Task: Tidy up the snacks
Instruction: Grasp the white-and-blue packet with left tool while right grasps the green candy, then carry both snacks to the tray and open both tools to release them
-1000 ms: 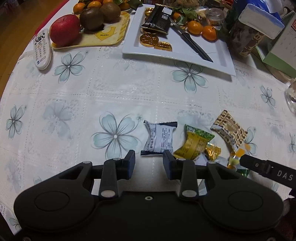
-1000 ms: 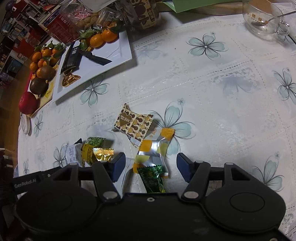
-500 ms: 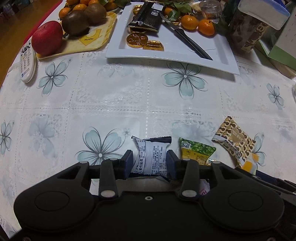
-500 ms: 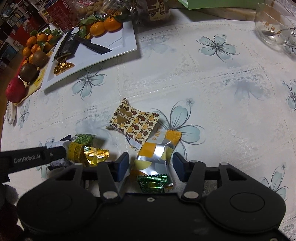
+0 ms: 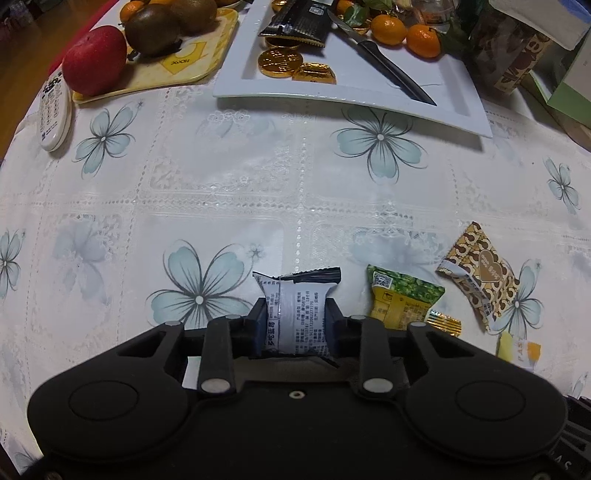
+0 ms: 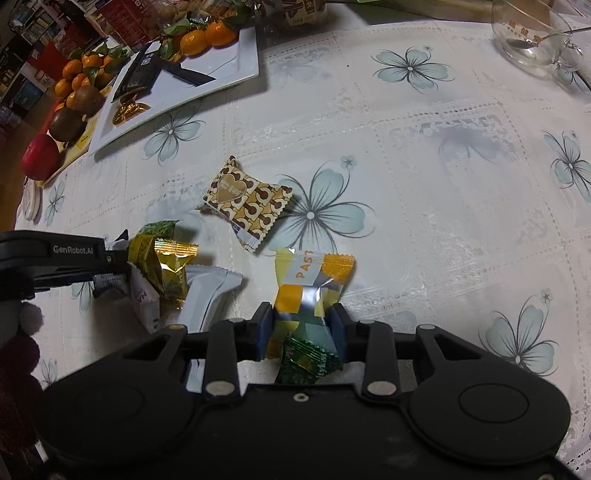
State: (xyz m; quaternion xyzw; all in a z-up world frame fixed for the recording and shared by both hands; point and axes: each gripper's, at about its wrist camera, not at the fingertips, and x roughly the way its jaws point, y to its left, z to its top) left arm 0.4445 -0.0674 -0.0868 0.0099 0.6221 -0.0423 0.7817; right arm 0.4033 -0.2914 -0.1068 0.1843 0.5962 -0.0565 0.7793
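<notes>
The worktop (image 5: 221, 192) is covered in white lace-patterned cloth printed with pale blue flowers. A white packet with black print and a black crimped edge (image 5: 297, 314) is seen in the black left claw (image 5: 295, 325). A silver, yellow and orange packet (image 6: 310, 284) is seen in the black right claw (image 6: 301, 332), beside a dark green wrapper (image 6: 308, 363). A brown-and-gold packet marked with a heart (image 6: 245, 201), a green-and-yellow packet (image 5: 400, 301), a red apple (image 5: 94, 61), brown kiwis (image 5: 153, 24), orange mandarins (image 5: 404, 33), gold coins (image 5: 291, 64) and a white plate (image 5: 454, 99) are shown.

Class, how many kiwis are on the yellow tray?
2: one kiwi beside the red apple, the other just behind it; more may lie beyond the frame's edge.
</notes>
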